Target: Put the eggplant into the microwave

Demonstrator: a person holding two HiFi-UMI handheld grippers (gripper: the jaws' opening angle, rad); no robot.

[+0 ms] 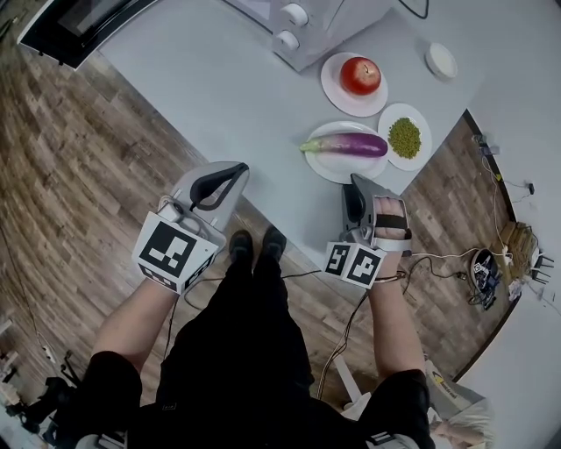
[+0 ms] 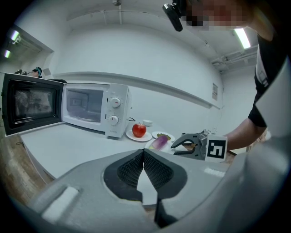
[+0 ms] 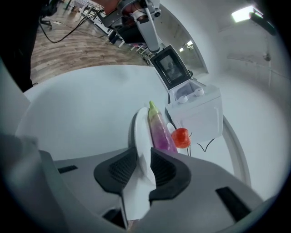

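The purple eggplant (image 1: pixel 351 145) lies on a white plate (image 1: pixel 324 163) near the table's front right edge. My right gripper (image 1: pixel 354 186) is turned on its side, and the plate's near rim (image 3: pixel 142 136) sits between its pads, which close on it. The eggplant (image 3: pixel 159 132) runs away from the jaws along the plate. The white microwave (image 1: pixel 298 26) stands at the back with its door (image 1: pixel 74 22) swung open to the left. My left gripper (image 1: pixel 230 173) hovers shut and empty at the table's front edge, pointing at the microwave (image 2: pixel 93 109).
A red apple (image 1: pixel 360 75) sits on its own plate behind the eggplant. A plate of green peas (image 1: pixel 404 138) lies to the right and a small white bowl (image 1: pixel 441 60) farther back. Cables and gear (image 1: pixel 491 263) lie on the wooden floor at right.
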